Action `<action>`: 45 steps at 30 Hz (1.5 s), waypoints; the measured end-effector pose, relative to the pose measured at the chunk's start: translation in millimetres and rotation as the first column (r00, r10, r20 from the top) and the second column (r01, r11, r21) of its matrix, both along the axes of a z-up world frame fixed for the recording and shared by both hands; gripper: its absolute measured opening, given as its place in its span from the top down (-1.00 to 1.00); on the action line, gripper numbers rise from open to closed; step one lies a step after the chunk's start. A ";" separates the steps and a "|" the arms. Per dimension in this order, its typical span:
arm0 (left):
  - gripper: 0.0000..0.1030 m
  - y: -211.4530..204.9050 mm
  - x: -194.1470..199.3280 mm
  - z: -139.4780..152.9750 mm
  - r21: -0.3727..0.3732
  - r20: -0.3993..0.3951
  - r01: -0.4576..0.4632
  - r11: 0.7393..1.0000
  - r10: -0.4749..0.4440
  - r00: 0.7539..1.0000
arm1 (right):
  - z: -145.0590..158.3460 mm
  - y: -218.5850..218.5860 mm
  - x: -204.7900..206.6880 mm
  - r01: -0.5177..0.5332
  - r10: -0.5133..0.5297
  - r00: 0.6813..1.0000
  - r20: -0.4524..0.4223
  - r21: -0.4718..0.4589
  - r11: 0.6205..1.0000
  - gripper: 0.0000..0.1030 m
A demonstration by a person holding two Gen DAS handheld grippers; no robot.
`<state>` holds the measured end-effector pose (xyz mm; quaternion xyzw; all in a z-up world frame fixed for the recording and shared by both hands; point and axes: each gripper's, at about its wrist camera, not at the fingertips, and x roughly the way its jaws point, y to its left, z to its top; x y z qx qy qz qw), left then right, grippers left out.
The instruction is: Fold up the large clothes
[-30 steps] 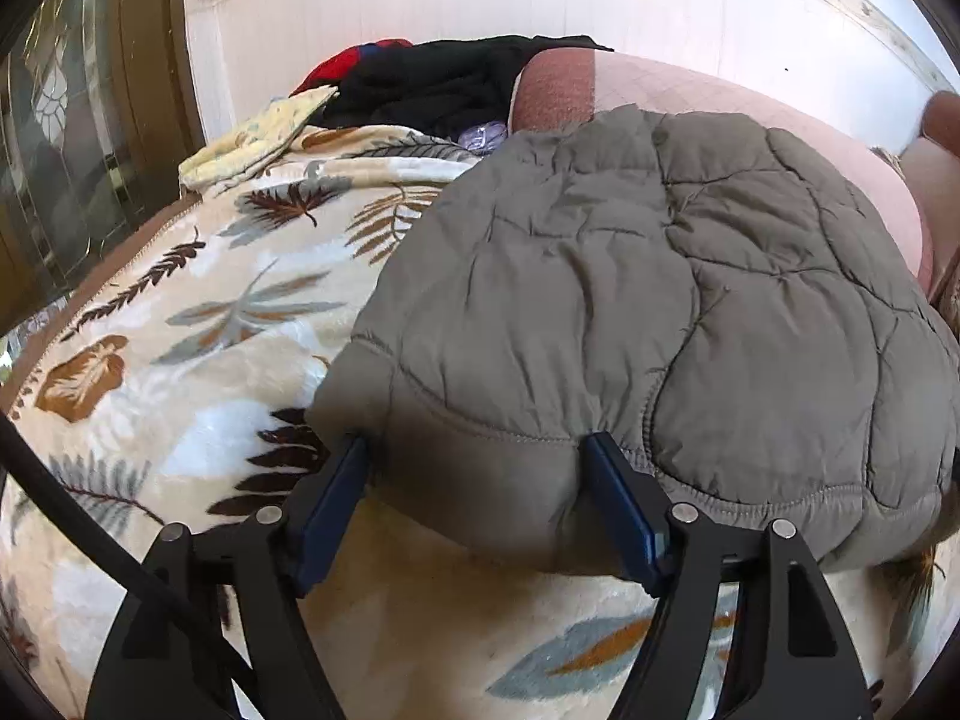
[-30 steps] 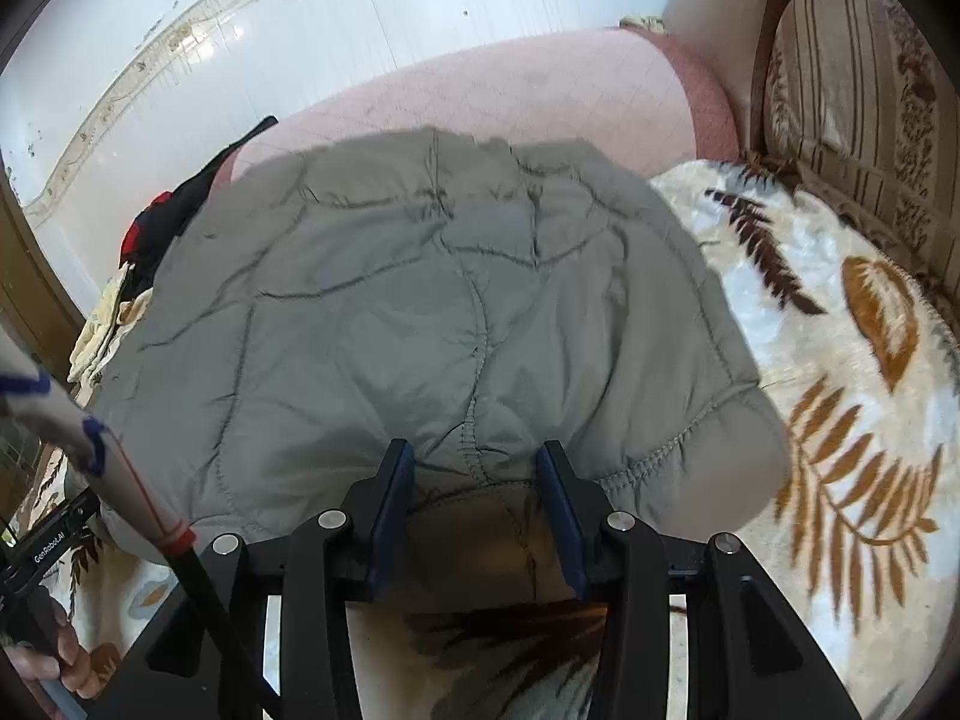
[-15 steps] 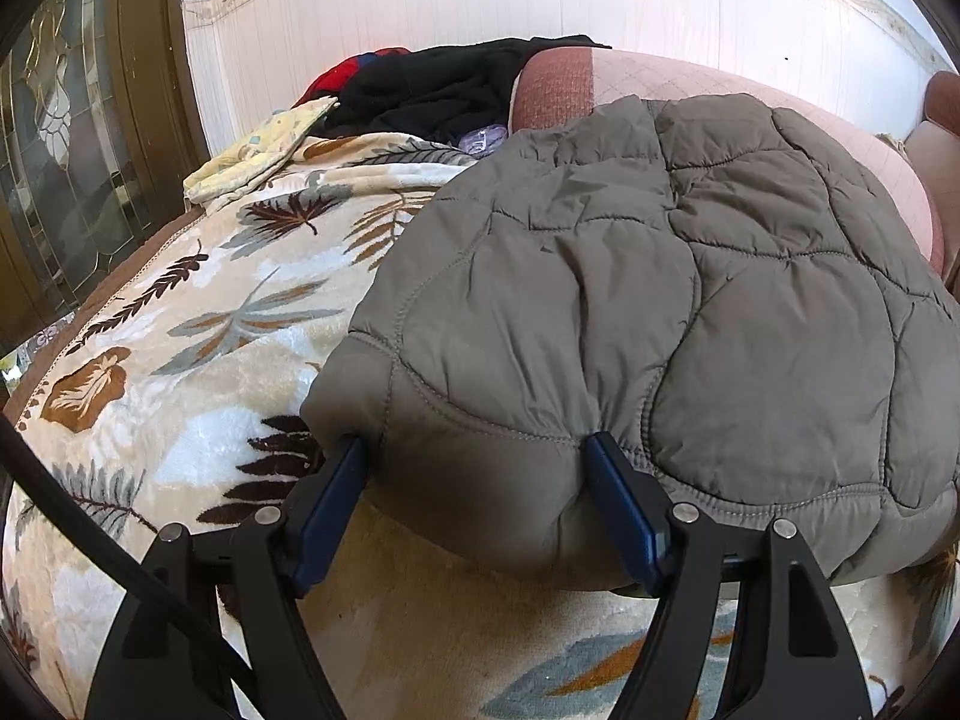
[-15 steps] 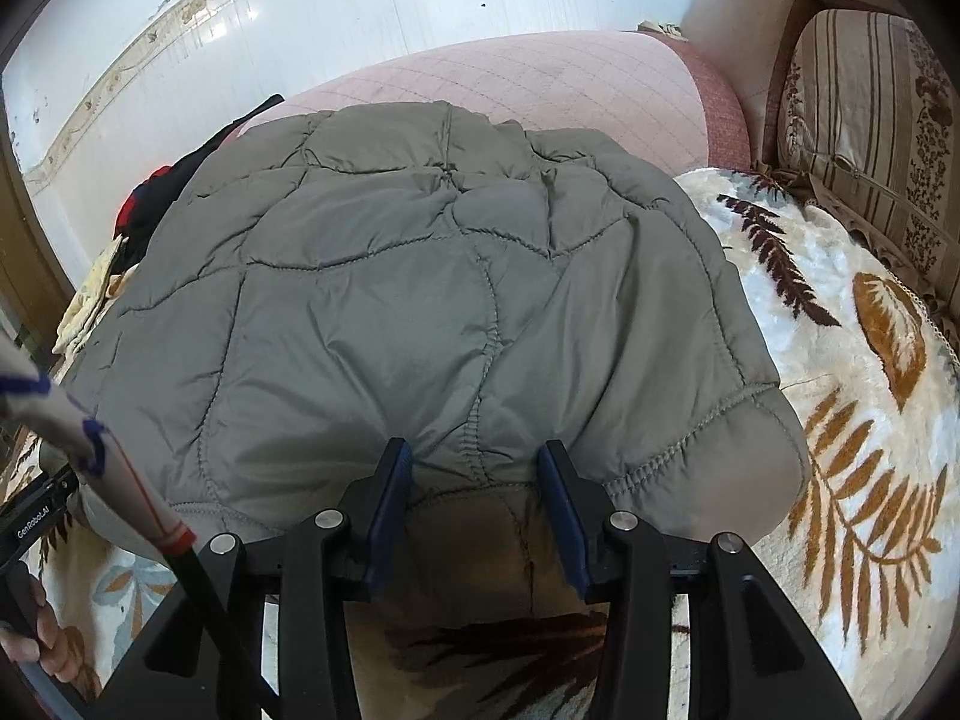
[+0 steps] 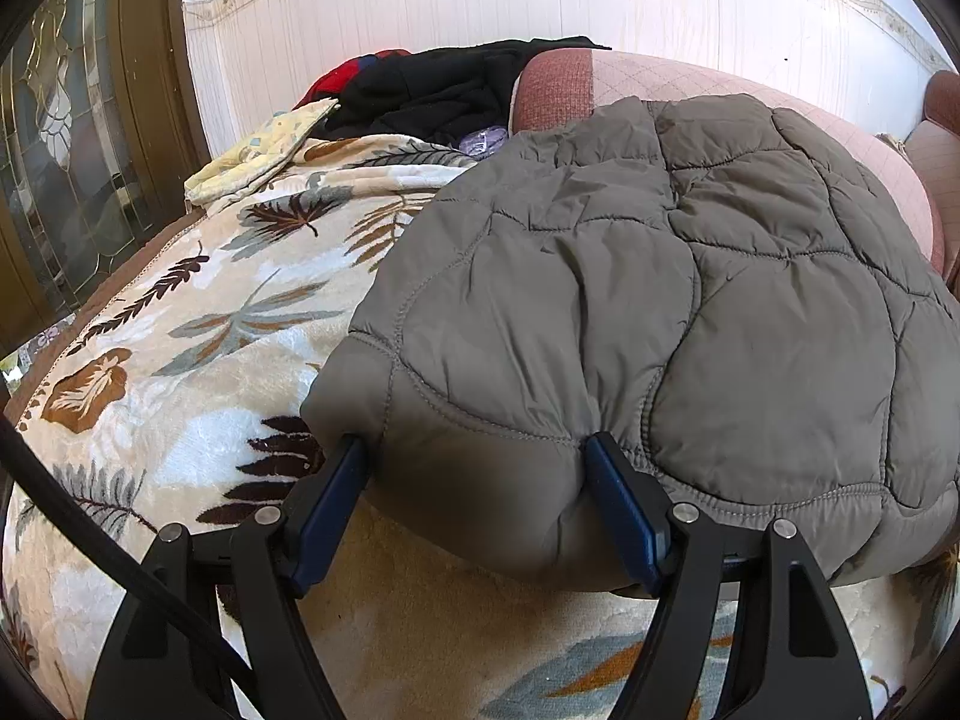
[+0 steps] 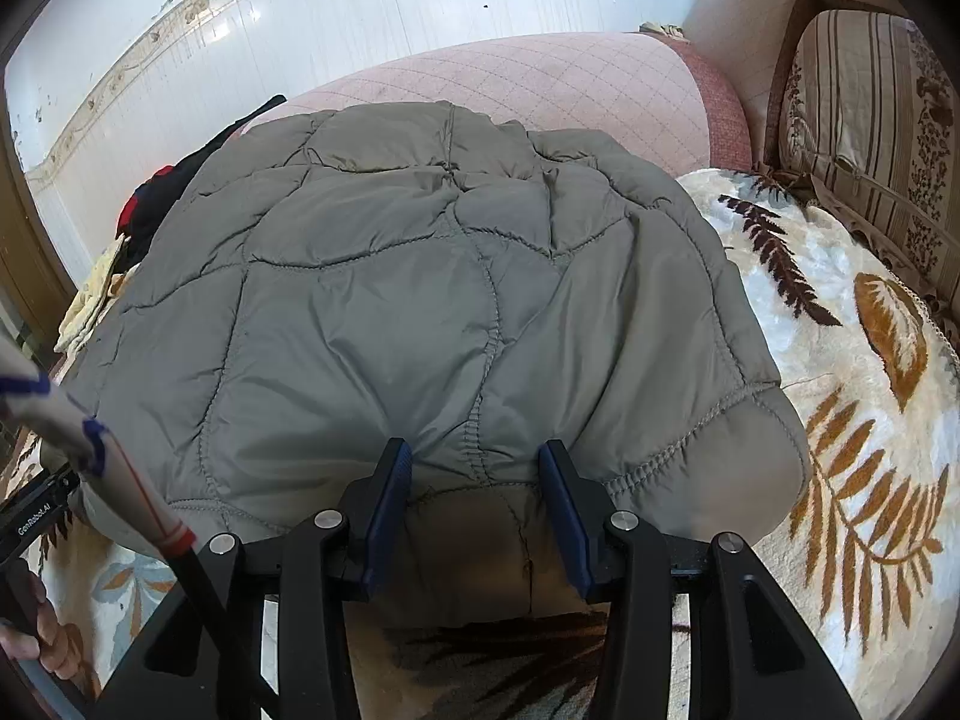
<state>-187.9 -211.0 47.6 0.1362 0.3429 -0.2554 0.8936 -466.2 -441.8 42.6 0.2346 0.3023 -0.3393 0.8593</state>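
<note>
Since a second ago the grey quilted jacket [image 5: 660,312] has spread farther up toward the pink sofa back [image 6: 540,78], covering more of it. It lies on a leaf-patterned blanket [image 5: 210,324] before a white wall, dark clothes [image 5: 444,90] heaped beyond. Both hands angle downward. The left tongs [image 5: 474,468] stand wide, the right tongs [image 6: 477,474] narrower, each apparently pinching a bunched hem fold.
</note>
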 end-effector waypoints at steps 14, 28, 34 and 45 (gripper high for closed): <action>-0.44 -0.2 -0.3 -0.5 -0.001 0.001 -0.001 1.000 0.001 1.000 | -0.5 0.6 0.1 0.001 -0.001 1.000 0.001 0.001 1.000 0.05; -0.44 -0.3 -1.4 -0.7 -0.001 0.007 -0.003 1.000 0.003 1.000 | 0.7 1.3 0.4 -0.001 0.001 1.000 0.006 0.000 1.000 0.03; -0.45 -0.7 -1.9 -0.4 -0.001 0.008 -0.004 1.000 0.004 1.000 | 1.4 -0.1 -0.6 -0.005 0.004 1.000 0.020 0.014 1.000 -0.03; -0.45 15.9 16.1 15.3 -0.105 -0.102 -0.010 0.994 -0.001 0.995 | 10.2 -9.3 -11.1 -0.032 0.024 0.995 0.095 0.089 0.996 -0.25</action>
